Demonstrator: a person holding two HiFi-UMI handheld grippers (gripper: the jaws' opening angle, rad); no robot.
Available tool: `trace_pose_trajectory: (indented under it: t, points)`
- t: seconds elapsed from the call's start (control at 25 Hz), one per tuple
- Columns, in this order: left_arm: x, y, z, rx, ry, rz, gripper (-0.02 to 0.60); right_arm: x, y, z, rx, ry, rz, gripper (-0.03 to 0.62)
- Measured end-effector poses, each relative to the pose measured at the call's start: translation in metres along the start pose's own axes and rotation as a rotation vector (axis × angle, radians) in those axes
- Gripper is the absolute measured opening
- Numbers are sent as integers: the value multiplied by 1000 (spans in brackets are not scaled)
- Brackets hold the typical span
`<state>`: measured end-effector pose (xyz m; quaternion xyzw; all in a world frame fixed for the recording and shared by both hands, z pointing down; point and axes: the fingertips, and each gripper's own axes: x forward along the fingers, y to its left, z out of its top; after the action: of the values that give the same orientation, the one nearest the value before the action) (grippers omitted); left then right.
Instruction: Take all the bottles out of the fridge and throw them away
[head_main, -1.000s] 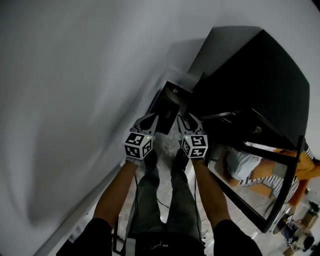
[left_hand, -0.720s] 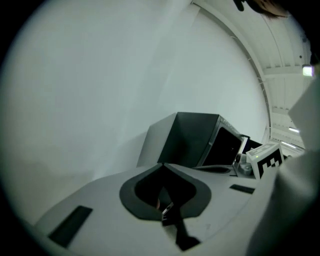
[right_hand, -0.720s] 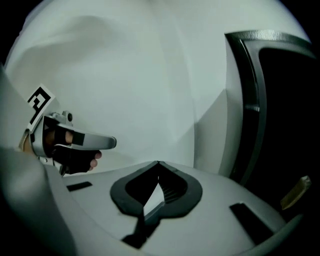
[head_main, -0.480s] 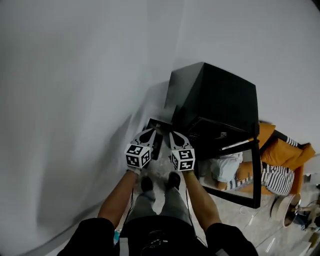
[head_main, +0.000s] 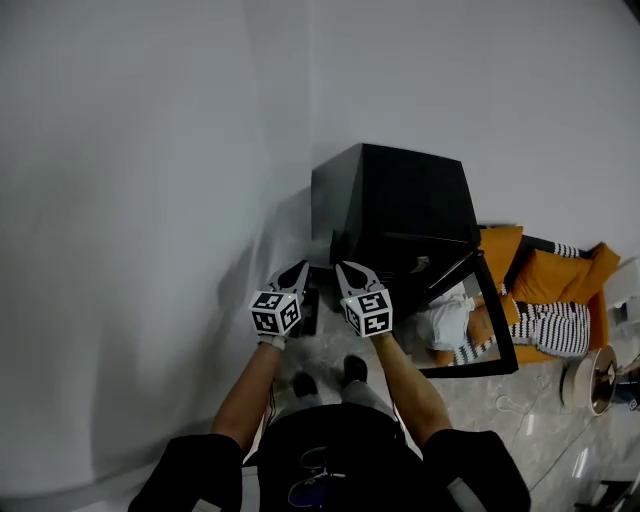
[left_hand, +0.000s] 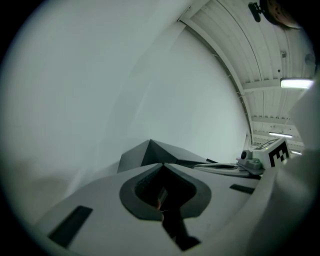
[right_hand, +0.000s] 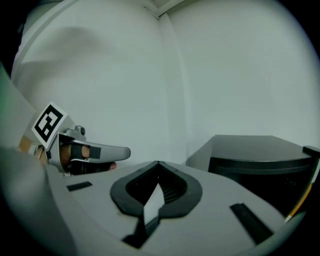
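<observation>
Black fridge, interior out of sight

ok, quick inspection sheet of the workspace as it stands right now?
Surface: pale glossy floor; no table in view.
Job's things: black fridge, its glass door swung open; no bottles seen.
Clutter: dark box against the wall, partly hidden, cannot identify; round object at the right edge, unclear.
Grippers: left gripper shut, empty; right gripper shut, empty; both raised in front of the fridge.
Cables: faint pale cord on the floor below the door.
Surroundings: white walls meeting in a corner; orange sofa with striped cushion beside the fridge.
</observation>
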<state>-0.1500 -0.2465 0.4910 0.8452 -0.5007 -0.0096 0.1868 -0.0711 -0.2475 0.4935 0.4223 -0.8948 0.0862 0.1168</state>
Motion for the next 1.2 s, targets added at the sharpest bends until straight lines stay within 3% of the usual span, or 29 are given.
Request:
trace_pose_trajectory:
  t: [0.6,1.2]
  points:
    - [49,-57,28,83,9,-141,-2,-40,-57,35,18,-66,-114,8]
    - [131,-175,5,152,100,-394,-2,-137,-164,12,97,-86,-374,8]
